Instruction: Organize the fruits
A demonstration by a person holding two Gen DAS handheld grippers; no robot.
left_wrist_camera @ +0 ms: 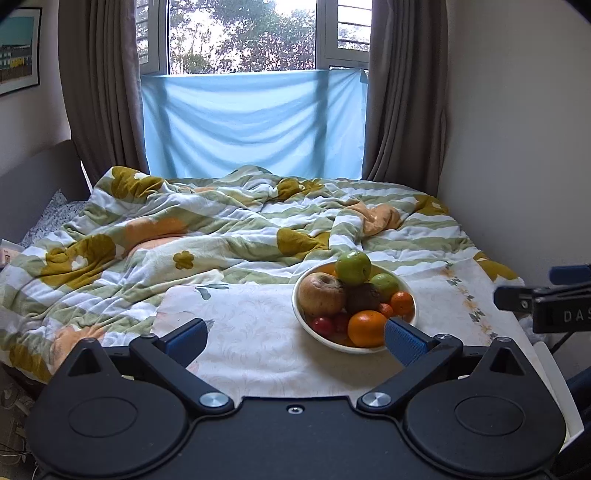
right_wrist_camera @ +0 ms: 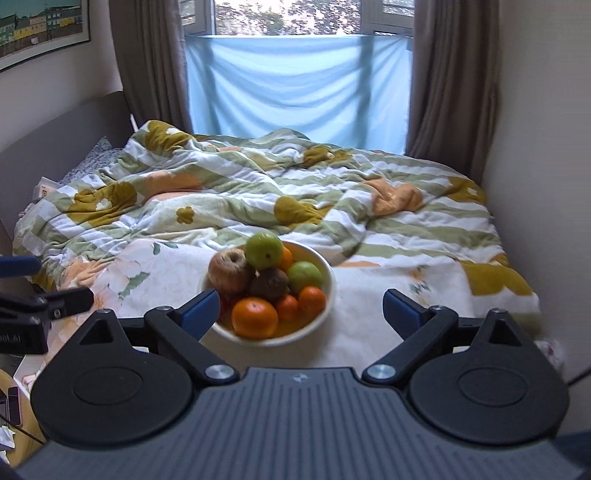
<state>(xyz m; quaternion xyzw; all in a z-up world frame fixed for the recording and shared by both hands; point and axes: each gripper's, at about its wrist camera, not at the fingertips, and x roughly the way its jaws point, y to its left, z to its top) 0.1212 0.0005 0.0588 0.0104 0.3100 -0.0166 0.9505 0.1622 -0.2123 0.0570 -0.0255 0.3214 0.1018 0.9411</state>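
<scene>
1. Left wrist view: a bed (left_wrist_camera: 229,236) under a rumpled flowered quilt lies below a curtained window (left_wrist_camera: 242,35) with a blue sheet (left_wrist_camera: 251,122) hung across it.
2. A white bowl (left_wrist_camera: 301,317) piled with fruit sits on the pale floral cloth (left_wrist_camera: 251,325) at the near end; a green apple (left_wrist_camera: 352,267) tops the pile.
3. The left claw (left_wrist_camera: 295,338) gapes wide, holding nothing, its right pad overlapping the bowl's near rim.
4. Right wrist view: the right claw (right_wrist_camera: 301,308) is likewise spread and empty, the bowl (right_wrist_camera: 325,273) between its fingers, a large orange (right_wrist_camera: 255,318) nearest.

The right gripper (right_wrist_camera: 301,312) hangs wide open near the bed's (right_wrist_camera: 388,332) front edge, over a white bowl (right_wrist_camera: 327,291) heaped with fruit (right_wrist_camera: 255,317).
</scene>
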